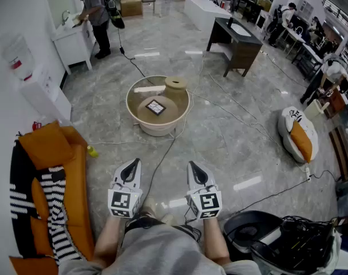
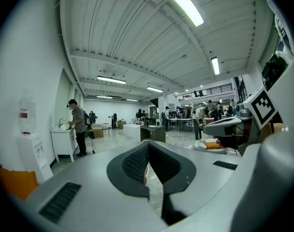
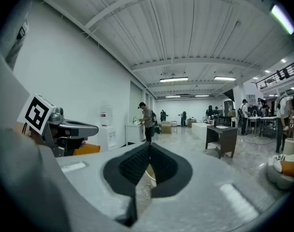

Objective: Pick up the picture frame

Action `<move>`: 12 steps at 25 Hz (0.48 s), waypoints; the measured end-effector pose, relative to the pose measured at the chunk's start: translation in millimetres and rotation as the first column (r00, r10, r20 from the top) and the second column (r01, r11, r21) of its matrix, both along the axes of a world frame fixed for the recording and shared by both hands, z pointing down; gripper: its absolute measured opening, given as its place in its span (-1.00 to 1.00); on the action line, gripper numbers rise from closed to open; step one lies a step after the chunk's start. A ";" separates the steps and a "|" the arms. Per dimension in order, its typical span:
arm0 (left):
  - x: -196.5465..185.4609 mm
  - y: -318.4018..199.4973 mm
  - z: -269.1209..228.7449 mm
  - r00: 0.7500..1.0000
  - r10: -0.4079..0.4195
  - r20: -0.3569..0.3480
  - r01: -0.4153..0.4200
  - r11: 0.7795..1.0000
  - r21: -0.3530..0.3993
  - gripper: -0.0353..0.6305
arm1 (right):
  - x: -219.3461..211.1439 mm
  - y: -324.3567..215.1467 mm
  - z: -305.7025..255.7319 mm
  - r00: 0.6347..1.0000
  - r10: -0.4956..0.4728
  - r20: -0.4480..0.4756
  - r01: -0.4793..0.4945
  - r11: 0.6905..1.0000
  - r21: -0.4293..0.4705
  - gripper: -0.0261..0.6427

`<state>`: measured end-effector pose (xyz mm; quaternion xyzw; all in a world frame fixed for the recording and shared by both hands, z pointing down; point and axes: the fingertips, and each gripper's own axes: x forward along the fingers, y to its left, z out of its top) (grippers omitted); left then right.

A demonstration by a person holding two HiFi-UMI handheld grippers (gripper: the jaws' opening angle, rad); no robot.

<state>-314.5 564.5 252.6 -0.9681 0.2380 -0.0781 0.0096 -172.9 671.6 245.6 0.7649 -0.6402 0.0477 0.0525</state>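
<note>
The picture frame (image 1: 155, 107) is small, dark-edged and square. It lies flat on a round cream table (image 1: 141, 122) in the middle of the floor, beside a tan vase (image 1: 176, 87). My left gripper (image 1: 134, 164) and right gripper (image 1: 194, 166) are held side by side near my body, well short of the table and pointing toward it. Both are shut with nothing between their jaws. In the left gripper view the left gripper (image 2: 147, 146) has its dark pads meeting. The right gripper (image 3: 148, 146) looks the same in the right gripper view, with a sliver of the cream table (image 3: 150, 176) showing beyond it.
An orange sofa (image 1: 48, 176) with a striped cloth stands at my left, and a small yellow object (image 1: 92, 151) lies on the floor beside it. Cables (image 1: 162, 159) trail across the marble floor. A white-and-orange cushion seat (image 1: 300, 133) is at right, a dark desk (image 1: 237, 39) beyond, a black bin (image 1: 248, 231) near my right.
</note>
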 end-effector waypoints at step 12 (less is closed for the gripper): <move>6.7 7.5 2.9 1.000 -0.010 0.001 0.010 1.000 0.006 -0.84 | -1.4 -1.4 4.2 0.999 -0.037 -0.006 0.037 0.999 0.007 -0.93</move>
